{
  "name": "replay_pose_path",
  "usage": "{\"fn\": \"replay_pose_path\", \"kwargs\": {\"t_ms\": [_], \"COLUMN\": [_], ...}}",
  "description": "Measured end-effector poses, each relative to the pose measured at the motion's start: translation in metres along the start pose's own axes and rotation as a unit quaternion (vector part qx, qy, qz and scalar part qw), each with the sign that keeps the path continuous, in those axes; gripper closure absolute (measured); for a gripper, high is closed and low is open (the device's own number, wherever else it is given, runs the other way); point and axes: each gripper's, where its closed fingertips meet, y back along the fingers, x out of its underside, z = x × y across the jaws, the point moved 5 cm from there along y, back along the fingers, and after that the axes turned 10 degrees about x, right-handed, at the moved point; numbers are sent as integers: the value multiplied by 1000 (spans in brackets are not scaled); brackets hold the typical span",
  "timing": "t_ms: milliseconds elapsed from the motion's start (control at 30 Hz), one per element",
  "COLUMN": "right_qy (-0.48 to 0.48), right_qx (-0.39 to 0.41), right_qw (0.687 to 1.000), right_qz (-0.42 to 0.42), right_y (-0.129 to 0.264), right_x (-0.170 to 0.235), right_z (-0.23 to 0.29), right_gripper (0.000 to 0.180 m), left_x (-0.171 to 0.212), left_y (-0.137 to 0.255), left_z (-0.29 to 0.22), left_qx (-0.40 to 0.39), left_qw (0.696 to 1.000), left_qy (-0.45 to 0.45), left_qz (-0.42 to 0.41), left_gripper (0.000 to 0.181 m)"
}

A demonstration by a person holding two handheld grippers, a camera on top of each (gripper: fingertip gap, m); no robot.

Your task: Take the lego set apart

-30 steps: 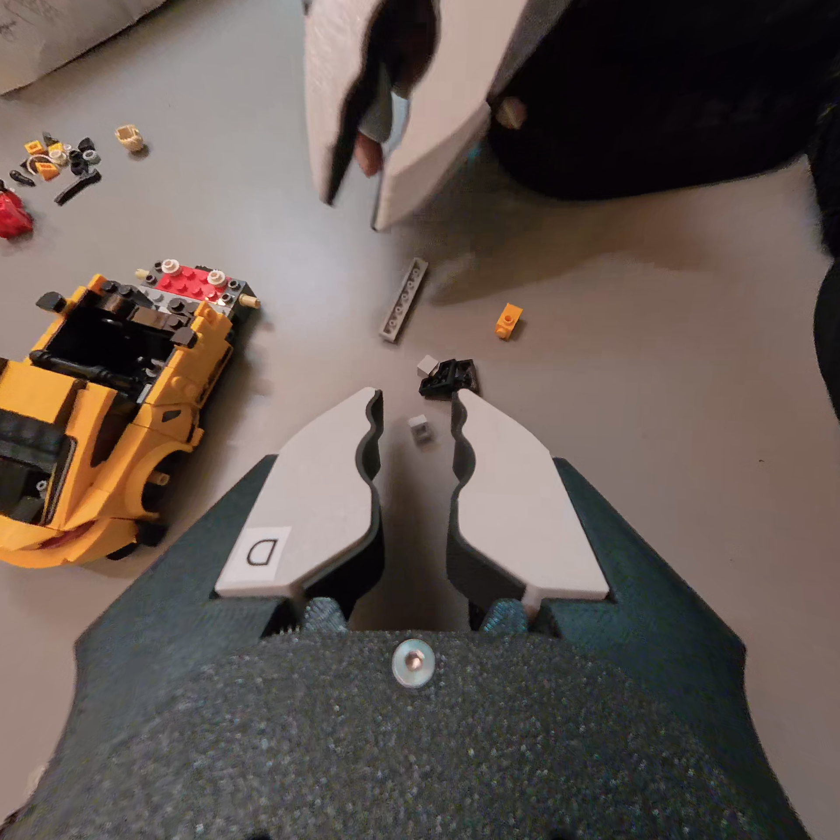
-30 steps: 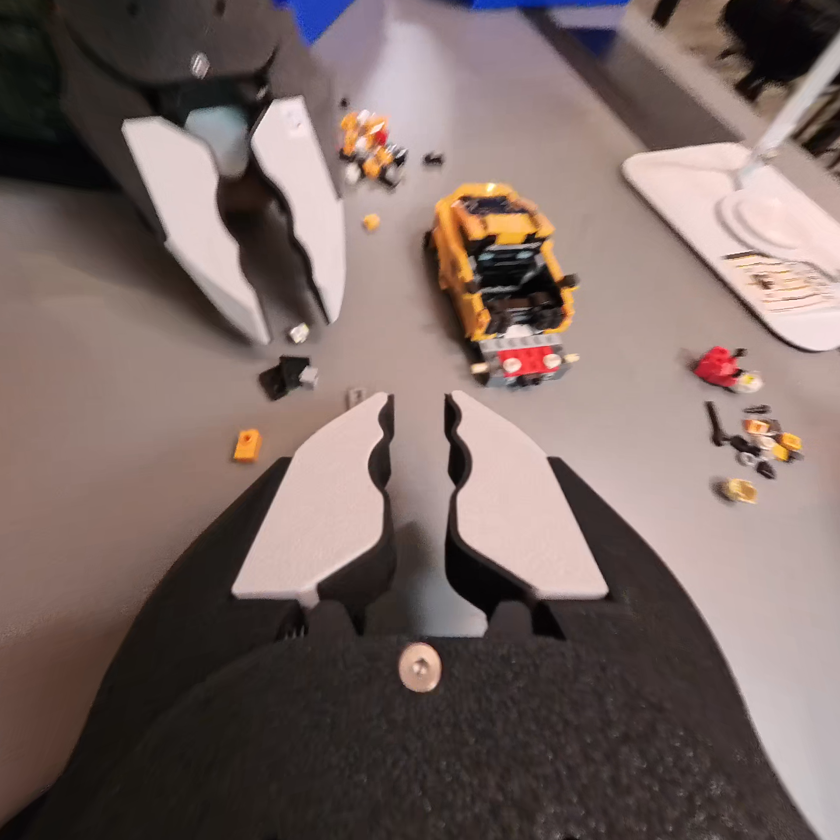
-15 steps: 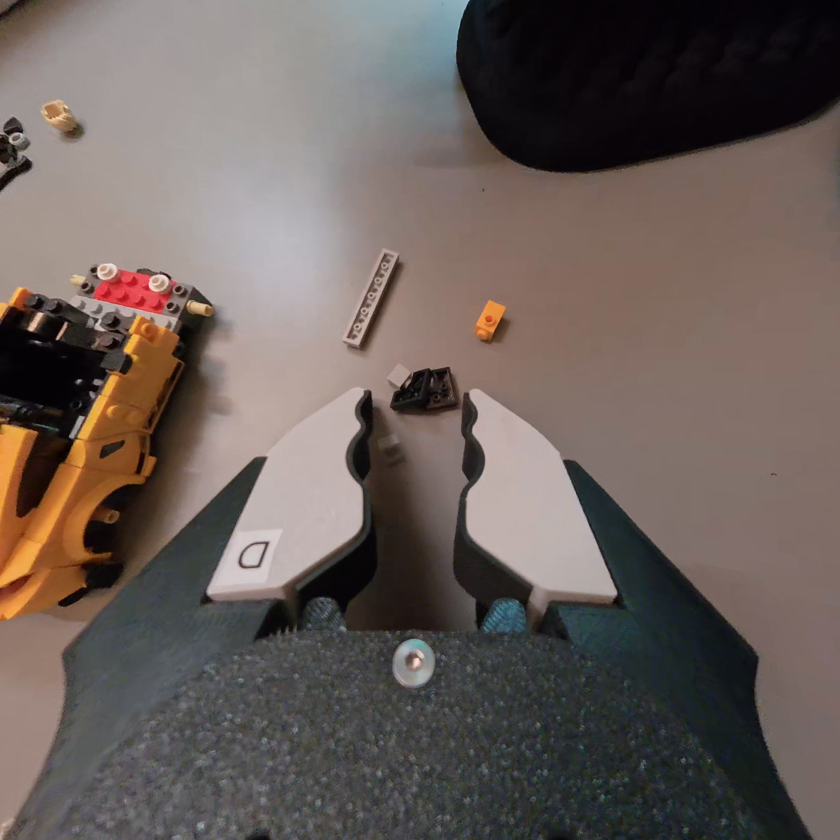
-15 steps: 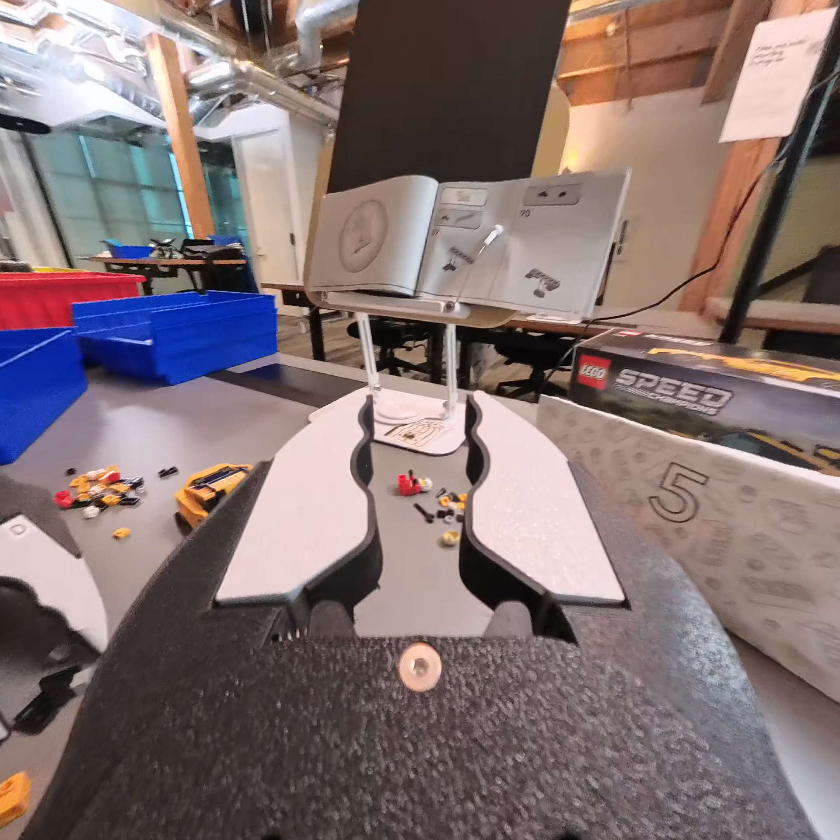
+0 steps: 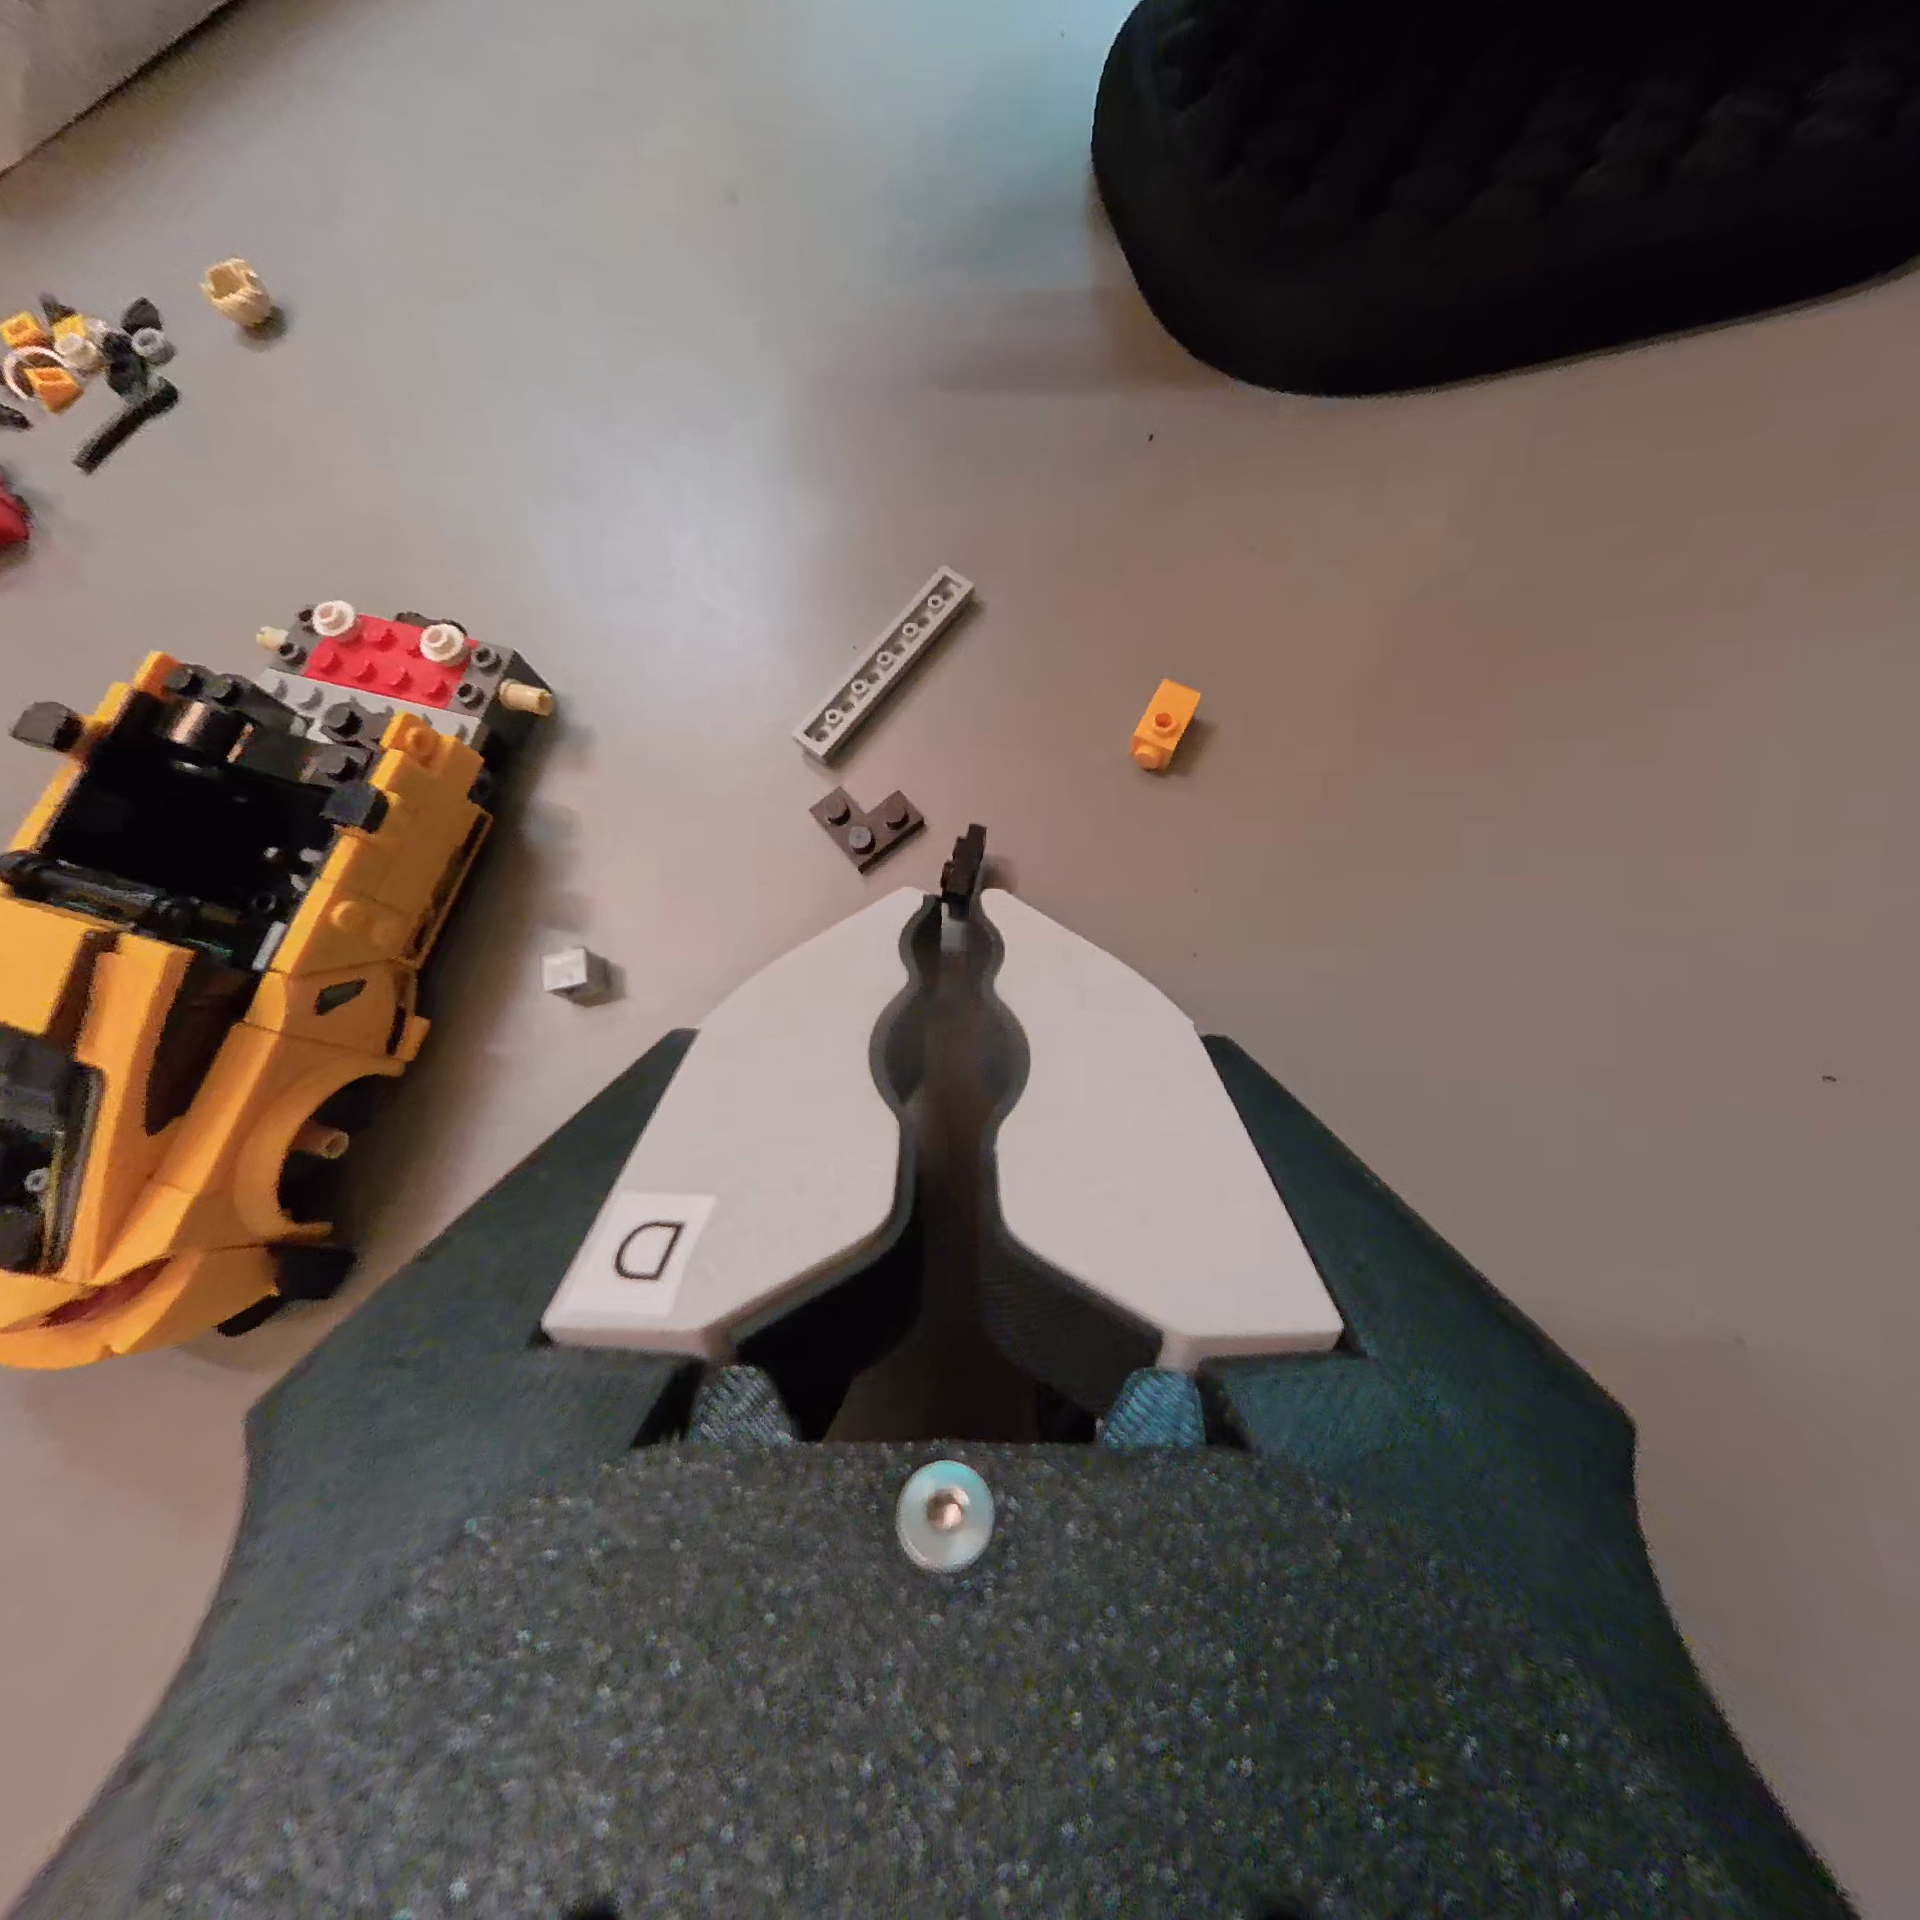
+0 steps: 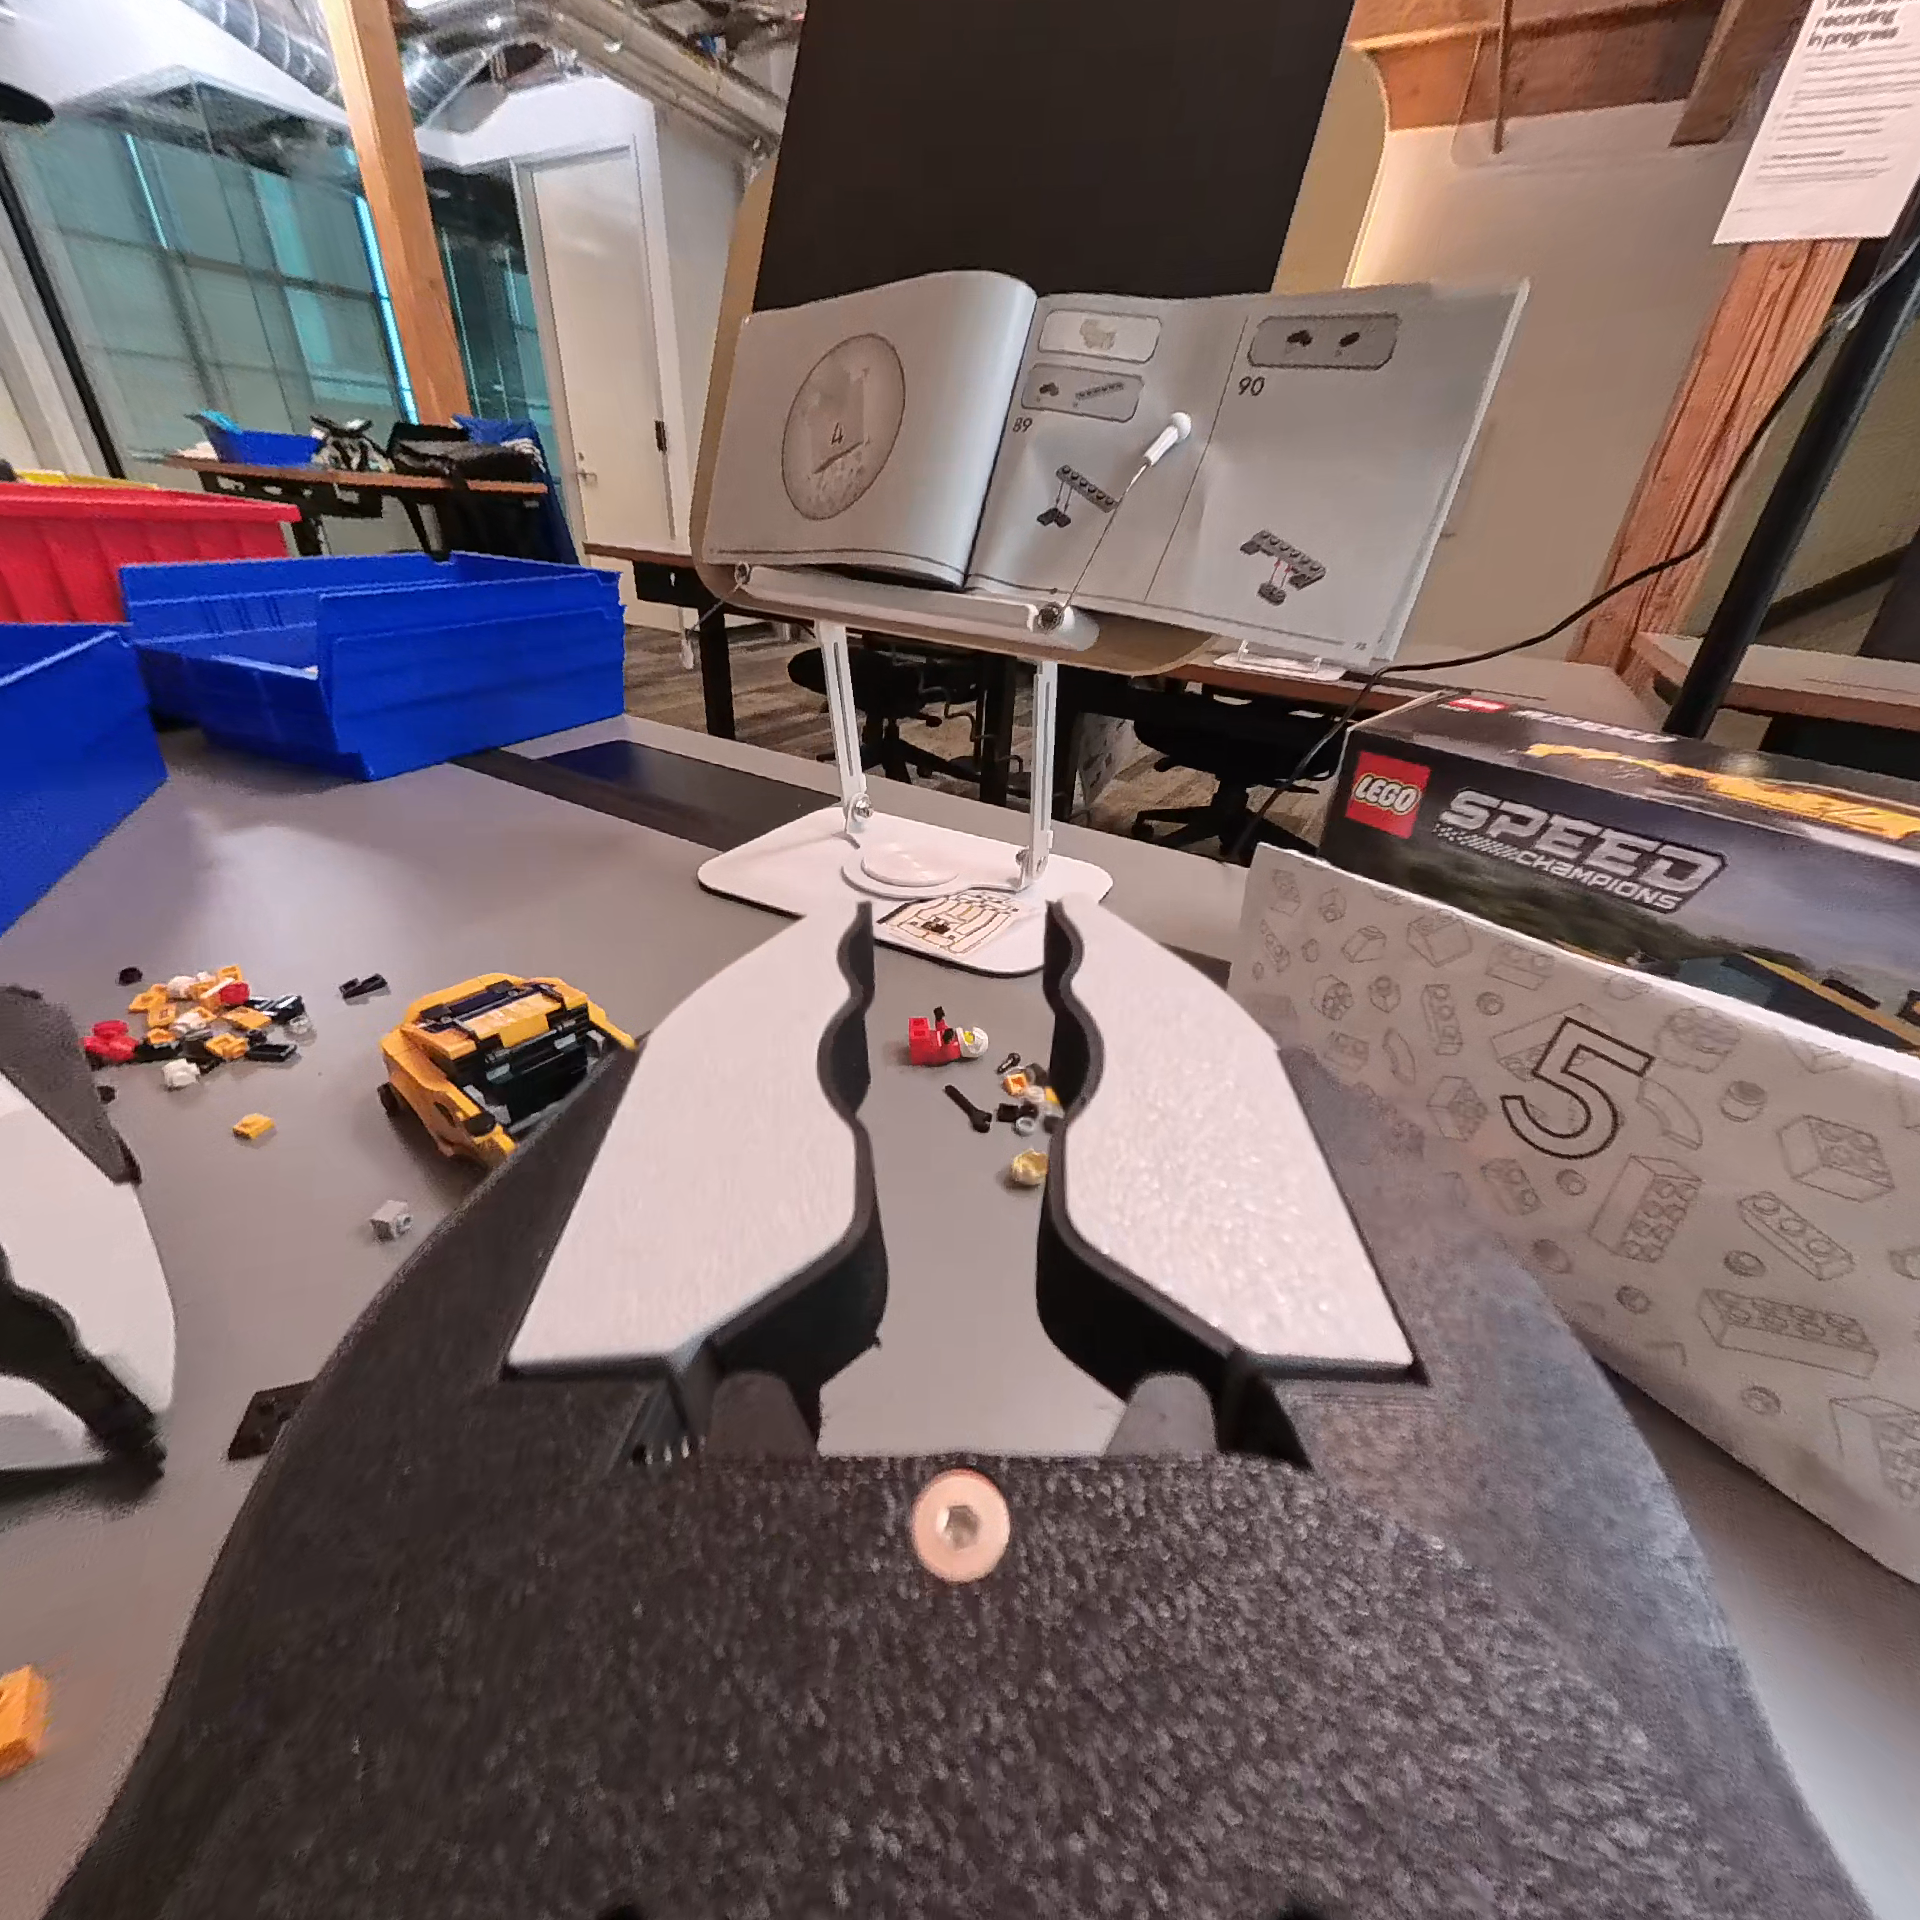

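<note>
In the left wrist view the partly stripped yellow lego car (image 5: 208, 987) lies on the grey table at the left. My left gripper (image 5: 961, 896) is shut on a small black lego piece (image 5: 964, 860) that sticks out of its tips. Just beyond the tips lie a dark L-shaped plate (image 5: 868, 826), a long grey plate (image 5: 888, 665), an orange brick (image 5: 1164, 724) and a small grey cube (image 5: 574, 971). My right gripper (image 6: 956, 914) is open and empty, held level above the table. The car (image 6: 499, 1049) shows to its left.
Loose piles of small pieces (image 5: 83, 364) (image 6: 197, 1023) (image 6: 987, 1081) lie on the table. An instruction booklet on a white stand (image 6: 1091, 447), a lego box (image 6: 1621, 831), a white paper bag (image 6: 1610, 1143) and blue bins (image 6: 364, 655) stand around. A black fabric mass (image 5: 1507, 177) lies far right. Some 25 cm of space lies between my two pairs of fingers. The right gripper is farther from the orange brick (image 5: 1164, 724), some 20 cm, than the left, some 5 cm.
My left gripper has shut on the small black piece, leaving the L-shaped plate on the table. My right gripper has swung up from facing the table to looking level.
</note>
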Motion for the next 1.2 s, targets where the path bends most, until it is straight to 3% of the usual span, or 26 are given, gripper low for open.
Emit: {"fn": "replay_pose_path", "kwargs": {"t_ms": [267,467,733,933,1000,1067,1133,1200], "right_qy": [8,26,17,22,23,24,22,22], "right_qx": [-17,-34,-50,-56,-59,-62,-64,-64], "right_qw": [1000,999,998,997,997,997,997,997], "right_qz": [13,25,37,40,38,40,41,40], "right_y": [0,-1,-1,0,0,1,1,1], "right_x": [3,7,10,11,10,11,11,10], "right_z": [4,11,15,17,18,19,19,19], "right_gripper": [150,151,151,152,153,155,155,155], "left_x": [-4,-1,-2,-25,-36,-50,-61,-57], "left_y": [12,5,-3,31,49,77,118,153], "left_z": [5,-2,1,-1,-3,-3,1,7], "left_qx": [-11,9,-9,-27,-7,50,131,182], "left_qw": [1000,1000,1000,996,988,957,878,801], "left_qy": [3,0,-5,-20,8,77,148,190], "left_qz": [-29,-7,28,-79,-153,-277,-435,-538], "left_gripper": [181,156,172,172,172,172,172,173]}}
